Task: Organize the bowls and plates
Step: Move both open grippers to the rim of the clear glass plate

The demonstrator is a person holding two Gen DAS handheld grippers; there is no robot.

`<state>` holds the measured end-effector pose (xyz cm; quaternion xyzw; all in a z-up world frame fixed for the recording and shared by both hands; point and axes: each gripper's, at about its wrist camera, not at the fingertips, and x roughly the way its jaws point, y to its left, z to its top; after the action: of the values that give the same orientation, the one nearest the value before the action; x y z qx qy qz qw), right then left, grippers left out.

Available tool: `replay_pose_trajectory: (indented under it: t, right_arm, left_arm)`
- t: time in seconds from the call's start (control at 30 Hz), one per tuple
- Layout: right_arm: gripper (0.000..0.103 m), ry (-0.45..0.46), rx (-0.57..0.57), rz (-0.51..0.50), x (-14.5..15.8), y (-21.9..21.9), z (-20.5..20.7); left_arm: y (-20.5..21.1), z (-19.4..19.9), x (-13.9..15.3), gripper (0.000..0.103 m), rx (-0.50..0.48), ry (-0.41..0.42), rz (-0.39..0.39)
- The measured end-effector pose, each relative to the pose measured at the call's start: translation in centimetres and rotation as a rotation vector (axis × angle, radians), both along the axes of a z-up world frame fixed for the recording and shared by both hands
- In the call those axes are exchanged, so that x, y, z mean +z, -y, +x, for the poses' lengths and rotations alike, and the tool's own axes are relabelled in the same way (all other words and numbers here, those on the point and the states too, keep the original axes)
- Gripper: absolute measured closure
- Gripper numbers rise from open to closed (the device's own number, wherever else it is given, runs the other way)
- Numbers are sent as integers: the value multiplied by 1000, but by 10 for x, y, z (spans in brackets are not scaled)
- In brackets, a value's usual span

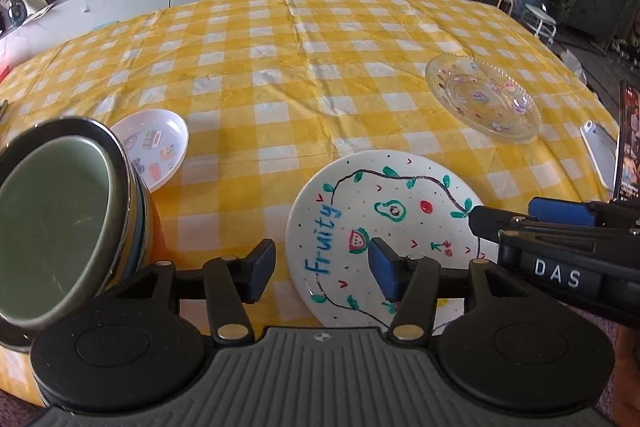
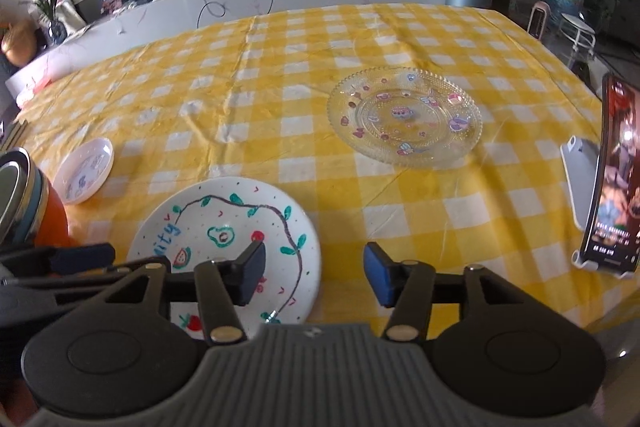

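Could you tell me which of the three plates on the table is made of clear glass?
The glass plate farthest back on the right, with a beaded rim; the "Fruity" plate and small sticker plate are opaque white.

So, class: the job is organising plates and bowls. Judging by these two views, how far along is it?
Done: the bowls stand nested in one stack. In hand: nothing; the left gripper and right gripper are both open and empty. Left: the Fruity plate, glass plate and small white plate lie apart on the tablecloth.

Stacked bowls [image 1: 60, 219] far left on the table [image 1: 280, 39], small plate [image 1: 154, 147] just behind, glass plate [image 1: 482, 95] far right.
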<state>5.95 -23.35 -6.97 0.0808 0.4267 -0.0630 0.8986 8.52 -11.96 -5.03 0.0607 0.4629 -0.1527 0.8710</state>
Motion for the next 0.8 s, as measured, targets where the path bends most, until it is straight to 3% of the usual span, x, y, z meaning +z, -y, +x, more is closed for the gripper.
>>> replay_pose_trajectory:
  t: [0.23,0.4,0.63,0.8]
  right_arm:
    - [48,-40,28,5,-3,10,0]
    - [47,-46,0,15,-1,32,5]
    - [47,-74,-50,28,3,74,23]
    - [50,-106,-54,28,1,101,42]
  left_arm:
    - [8,14,10,40,-25,-38,-11]
    - [23,29,18,40,-43,-8,-9]
    - [65,50,28,40,-180,11,40]
    - [95,72,29,42,-303,-39,62]
